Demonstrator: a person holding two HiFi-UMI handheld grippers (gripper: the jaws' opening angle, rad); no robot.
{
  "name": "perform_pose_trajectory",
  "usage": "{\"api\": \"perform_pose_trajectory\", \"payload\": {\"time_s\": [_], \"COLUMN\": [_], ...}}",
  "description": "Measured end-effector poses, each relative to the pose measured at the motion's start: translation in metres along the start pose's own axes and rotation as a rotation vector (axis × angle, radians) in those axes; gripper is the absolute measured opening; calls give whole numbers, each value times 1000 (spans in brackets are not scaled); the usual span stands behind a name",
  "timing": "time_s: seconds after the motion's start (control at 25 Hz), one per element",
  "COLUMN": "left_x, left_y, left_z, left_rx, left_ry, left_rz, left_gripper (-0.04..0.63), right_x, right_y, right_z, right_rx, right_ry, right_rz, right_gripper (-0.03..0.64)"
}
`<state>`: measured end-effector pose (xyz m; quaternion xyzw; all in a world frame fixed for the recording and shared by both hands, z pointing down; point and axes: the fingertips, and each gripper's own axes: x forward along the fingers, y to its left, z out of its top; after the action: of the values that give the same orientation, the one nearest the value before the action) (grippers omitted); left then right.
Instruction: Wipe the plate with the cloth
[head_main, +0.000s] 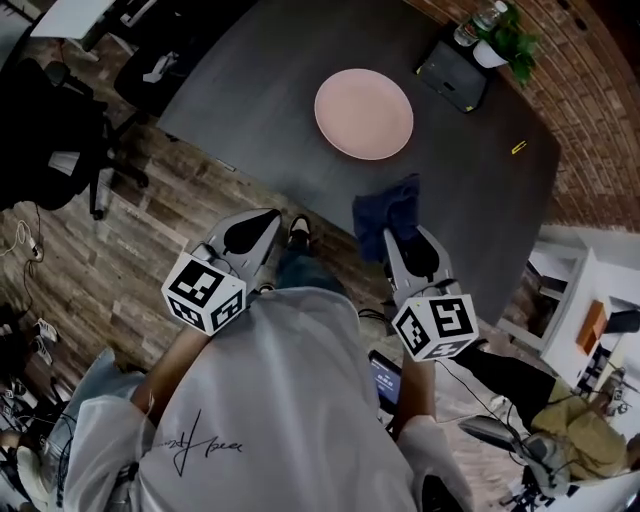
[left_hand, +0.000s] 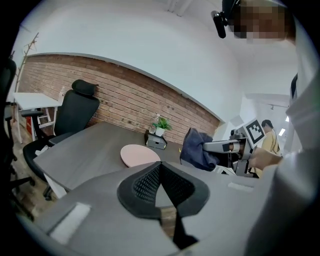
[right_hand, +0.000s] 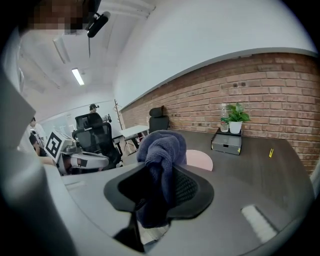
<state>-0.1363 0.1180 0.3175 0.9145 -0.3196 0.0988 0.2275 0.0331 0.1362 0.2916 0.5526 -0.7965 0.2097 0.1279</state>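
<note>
Clamping tool, right: the right gripper had its jaws pressed onto a bunched dark blue cloth. The fabric stood in a lump past the fingertips and hung down below them.
Left tool: the left gripper had its pads brought together at the tips with nothing between them. Only tabletop and floor showed through the gap behind the tips.
Where the tools were: both were held side by side at the near edge of the dark grey table. The left one was over the wood floor just off that edge, and the right one reached over the edge with the cloth.
Cloth and tabletop: no view showed whether the cloth touched the tabletop.
Plate: the round pink plate lay flat near the middle of the table. It was beyond the cloth and apart from it, with a strip of bare tabletop between them.
Right edge: a small yellow item lay near this edge, too small to make out.
Far edge: a grey drawer box sat here, with a plant in a white pot and a bottle on top of it.
Off the left edge: a black office chair stood on the floor.
Behind: a brick wall ran past the table's far edge.
</note>
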Motion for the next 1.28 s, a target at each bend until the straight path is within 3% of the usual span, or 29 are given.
{"api": "perform_pose_trajectory", "payload": {"time_s": [0.28, 0.52, 0.92, 1.12, 1.28], "left_x": [64, 95, 120, 141, 164], "left_y": [17, 21, 41, 51, 62], "left_z": [24, 51, 37, 24, 19], "left_rx": [-9, 51, -10, -107, -119], "left_ry": [17, -17, 41, 119, 171], "left_rz": [14, 43, 77, 25, 21], "left_gripper": [5, 11, 8, 5, 5], "right_x": [40, 62, 81, 96, 113], "right_y": [-54, -89, -110, -123, -138], "right_z": [23, 39, 35, 29, 23], "right_rx": [19, 10, 13, 14, 1], "right_ry": [-8, -22, -19, -7, 27], "right_rz": [26, 41, 58, 31, 14], "right_gripper": [124, 124, 123, 123, 123]}}
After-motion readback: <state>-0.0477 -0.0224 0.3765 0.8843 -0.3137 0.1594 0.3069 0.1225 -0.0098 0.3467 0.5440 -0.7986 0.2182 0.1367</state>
